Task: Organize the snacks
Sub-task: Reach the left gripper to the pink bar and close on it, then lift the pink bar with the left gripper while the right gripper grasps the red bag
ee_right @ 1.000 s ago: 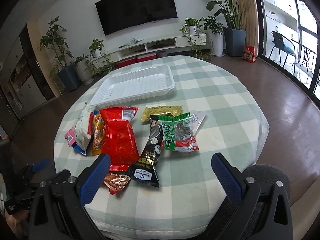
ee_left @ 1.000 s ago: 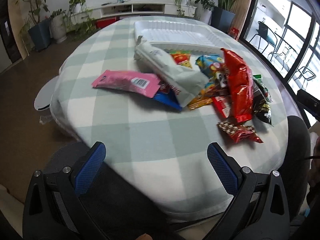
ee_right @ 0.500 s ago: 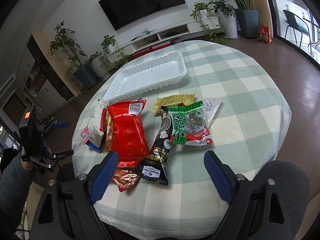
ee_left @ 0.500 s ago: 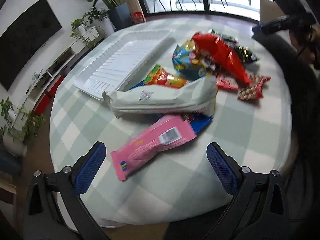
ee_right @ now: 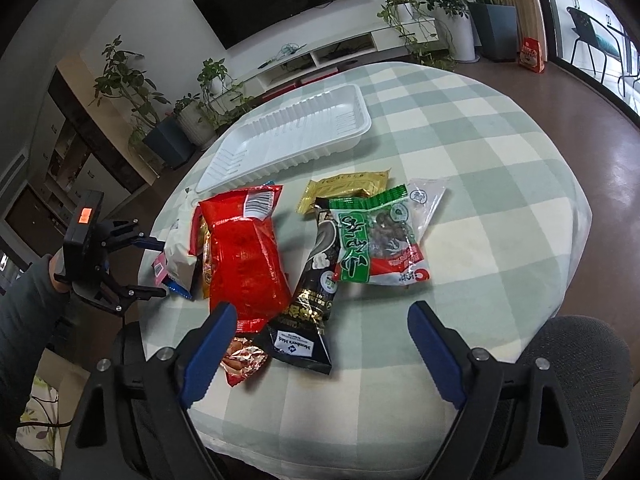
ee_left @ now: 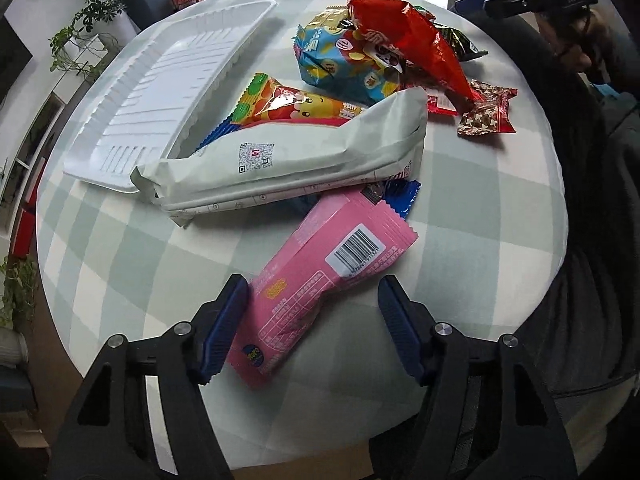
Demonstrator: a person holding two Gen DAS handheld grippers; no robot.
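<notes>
A pile of snack packets lies on a round checked table beside an empty white tray (ee_left: 160,92) (ee_right: 288,140). My left gripper (ee_left: 316,320) is open, its jaws on either side of the near end of a pink packet (ee_left: 320,292); whether they touch it I cannot tell. Behind it lie a long white packet (ee_left: 288,160), a red bag (ee_left: 408,36) and a blue-yellow bag (ee_left: 340,68). My right gripper (ee_right: 320,344) is open and empty above the table's near edge, just in front of a black packet (ee_right: 316,292), a red bag (ee_right: 244,256) and a green-labelled packet (ee_right: 376,236).
A small brown-red packet (ee_left: 484,114) lies at the pile's right side. A gold packet (ee_right: 344,188) lies near the tray. The left gripper shows in the right wrist view (ee_right: 132,264) at the table's left edge. Potted plants (ee_right: 160,120) and a TV shelf stand beyond.
My left gripper has moved in over the table and its jaws have narrowed to either side of the pink packet. My right gripper has edged closer to the black packet.
</notes>
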